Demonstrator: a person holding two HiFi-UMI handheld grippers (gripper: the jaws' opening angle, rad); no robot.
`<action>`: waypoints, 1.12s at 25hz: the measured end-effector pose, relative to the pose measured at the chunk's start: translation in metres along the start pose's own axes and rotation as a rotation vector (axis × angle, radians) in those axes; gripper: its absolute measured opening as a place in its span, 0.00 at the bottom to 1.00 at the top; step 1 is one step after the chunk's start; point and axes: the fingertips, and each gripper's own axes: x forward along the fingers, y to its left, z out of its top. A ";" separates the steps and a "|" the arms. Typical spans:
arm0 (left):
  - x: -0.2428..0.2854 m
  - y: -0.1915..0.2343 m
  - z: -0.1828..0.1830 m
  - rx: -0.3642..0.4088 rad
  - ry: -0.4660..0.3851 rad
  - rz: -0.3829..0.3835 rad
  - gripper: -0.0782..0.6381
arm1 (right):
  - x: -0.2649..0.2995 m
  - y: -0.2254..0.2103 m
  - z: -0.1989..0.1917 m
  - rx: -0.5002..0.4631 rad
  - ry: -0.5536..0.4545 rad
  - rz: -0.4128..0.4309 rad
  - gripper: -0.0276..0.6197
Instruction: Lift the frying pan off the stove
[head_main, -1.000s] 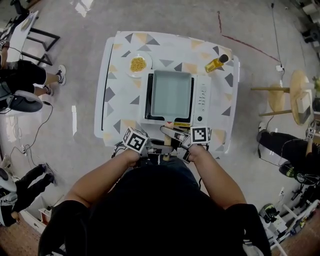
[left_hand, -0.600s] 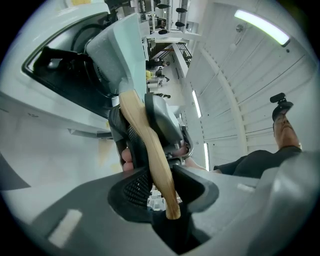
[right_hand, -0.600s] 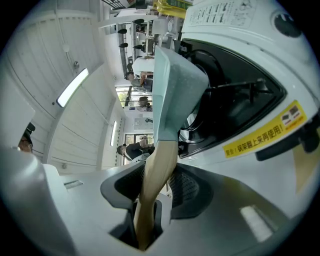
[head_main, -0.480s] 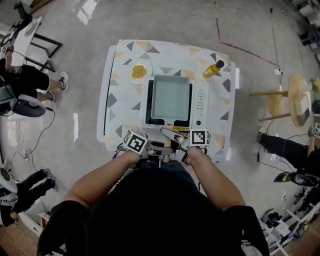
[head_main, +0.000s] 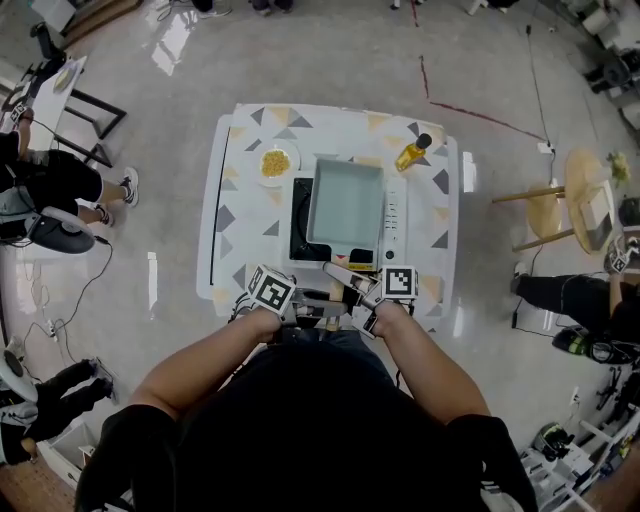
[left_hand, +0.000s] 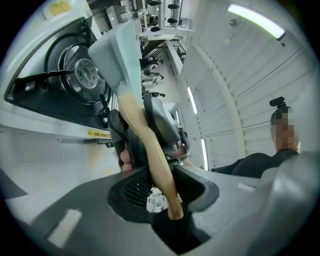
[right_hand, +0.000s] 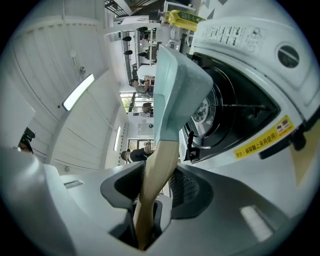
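Left tool (left_hand: 162, 182) and right tool (right_hand: 155, 192) both pinch the frying pan (head_main: 345, 200) by its wooden handle (right_hand: 162, 155), sharing the weight over the stove (head_main: 298, 235).

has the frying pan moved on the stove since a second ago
Yes. The frying pan has shifted right relative to the stove: the black burner top it covered now shows bare along its left side.

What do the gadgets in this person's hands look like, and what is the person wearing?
The left gripper and the right gripper each have a smooth, light-grey moulded body. It ends in two jaws lined with black ribbed pads. On each gripper sits a white cube printed with black square markers. The person wears a black short-sleeved top.
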 end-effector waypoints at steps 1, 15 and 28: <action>0.001 -0.003 0.001 0.007 0.001 -0.003 0.31 | -0.001 0.005 0.002 -0.011 -0.007 0.013 0.32; 0.012 -0.066 0.007 0.147 0.026 -0.062 0.31 | -0.026 0.069 0.005 -0.094 -0.074 -0.003 0.32; 0.003 -0.131 0.005 0.281 0.009 -0.094 0.32 | -0.028 0.136 -0.006 -0.197 -0.094 -0.007 0.31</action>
